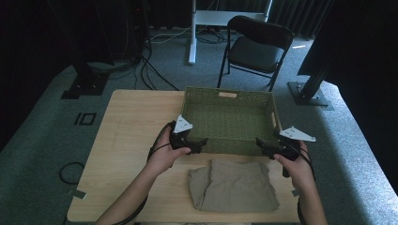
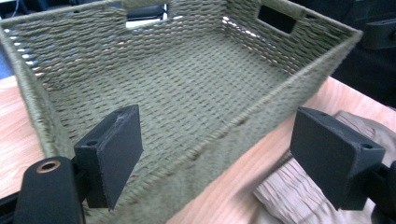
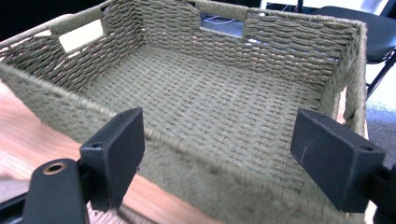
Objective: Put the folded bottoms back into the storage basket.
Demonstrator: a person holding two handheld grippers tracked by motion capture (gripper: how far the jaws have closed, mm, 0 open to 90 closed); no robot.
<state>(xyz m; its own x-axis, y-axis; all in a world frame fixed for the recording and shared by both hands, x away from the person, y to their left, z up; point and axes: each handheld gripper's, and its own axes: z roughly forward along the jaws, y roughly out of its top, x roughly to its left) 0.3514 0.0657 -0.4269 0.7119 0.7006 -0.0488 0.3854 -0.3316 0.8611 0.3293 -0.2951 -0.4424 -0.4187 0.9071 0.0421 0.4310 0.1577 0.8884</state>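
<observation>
Basket (image 1: 228,119) of green weave sits empty toward the far side of the desk (image 1: 126,136), with folded tan shorts (image 1: 233,184) lying just in front of its near wall. Left tool (image 1: 196,145) and right tool (image 1: 264,144) hover at that wall's two near corners, jaws spread wide and holding nothing. Both gripper views look over the rim into the bare floor. Risk, as I judge it: a jaw catching the woven rim would shove or tip the light basket, or drag the shorts out of their fold. Whether either tool touches the wall is hard to tell from above. Open desk lies left of the basket; its right wall runs close to the edge.
</observation>
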